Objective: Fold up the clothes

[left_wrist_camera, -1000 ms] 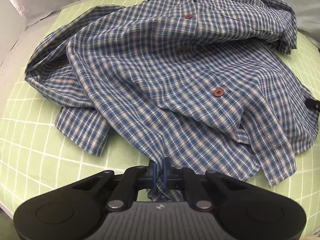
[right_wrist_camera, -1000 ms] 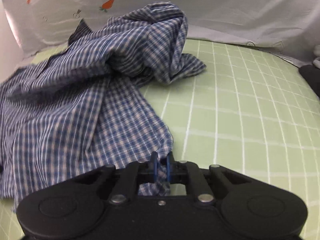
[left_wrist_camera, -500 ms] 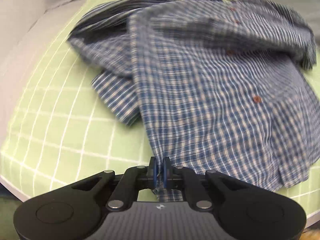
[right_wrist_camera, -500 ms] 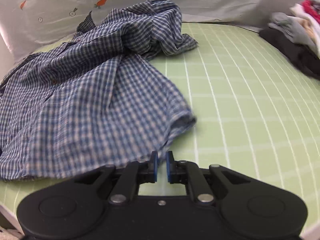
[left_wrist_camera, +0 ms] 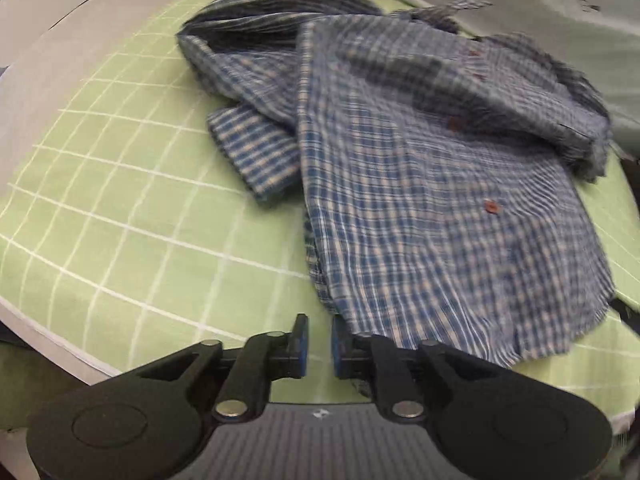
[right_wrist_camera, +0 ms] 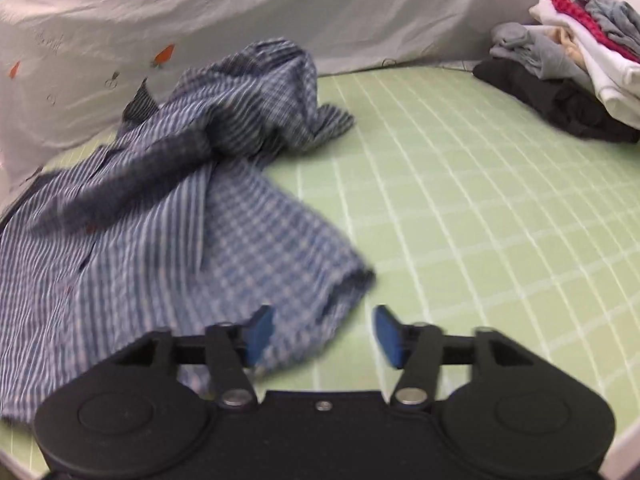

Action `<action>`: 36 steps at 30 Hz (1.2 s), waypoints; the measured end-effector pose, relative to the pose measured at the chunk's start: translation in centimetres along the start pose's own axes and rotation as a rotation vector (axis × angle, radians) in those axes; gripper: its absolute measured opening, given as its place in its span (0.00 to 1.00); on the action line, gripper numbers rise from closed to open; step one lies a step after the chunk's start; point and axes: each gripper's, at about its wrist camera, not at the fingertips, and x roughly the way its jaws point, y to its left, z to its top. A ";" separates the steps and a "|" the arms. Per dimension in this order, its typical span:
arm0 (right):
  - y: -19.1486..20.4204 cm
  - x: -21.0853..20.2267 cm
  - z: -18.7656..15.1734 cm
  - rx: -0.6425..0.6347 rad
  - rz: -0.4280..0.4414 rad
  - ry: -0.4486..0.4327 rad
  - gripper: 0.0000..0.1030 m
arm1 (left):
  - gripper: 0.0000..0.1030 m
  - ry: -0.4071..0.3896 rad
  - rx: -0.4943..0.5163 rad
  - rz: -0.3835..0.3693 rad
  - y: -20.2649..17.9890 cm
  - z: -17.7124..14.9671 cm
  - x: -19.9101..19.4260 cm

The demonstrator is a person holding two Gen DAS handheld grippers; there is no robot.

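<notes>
A blue and white checked shirt with brown buttons lies spread on the green grid sheet, its hem toward me and its collar end bunched at the back. My left gripper is open by a narrow gap at the hem's left corner, with nothing between its blue pads. In the right wrist view the same shirt lies left of centre. My right gripper stands wide open just off the hem's right corner, and its left pad overlaps the cloth edge in view.
A pile of folded and loose clothes sits at the far right of the sheet. A white cloth with small carrot prints hangs behind. The sheet's front edge runs close below my left gripper.
Both grippers have let go of the shirt hem and opened, the right one widely. The shirt now lies flatter and more spread out, and both grippers have backed off toward the front edge.
</notes>
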 end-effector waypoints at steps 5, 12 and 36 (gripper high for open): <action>-0.2 3.8 3.0 -0.012 0.003 0.046 0.67 | 0.27 -0.013 0.020 0.007 -0.3 -1.1 -1.3; 1.0 4.7 2.8 -0.140 0.032 0.058 0.20 | 0.35 -0.019 0.050 0.051 -0.4 -1.9 -2.2; -1.4 -2.8 1.3 -0.205 0.109 0.076 0.96 | 0.64 -0.052 0.169 0.061 -12.3 3.5 0.7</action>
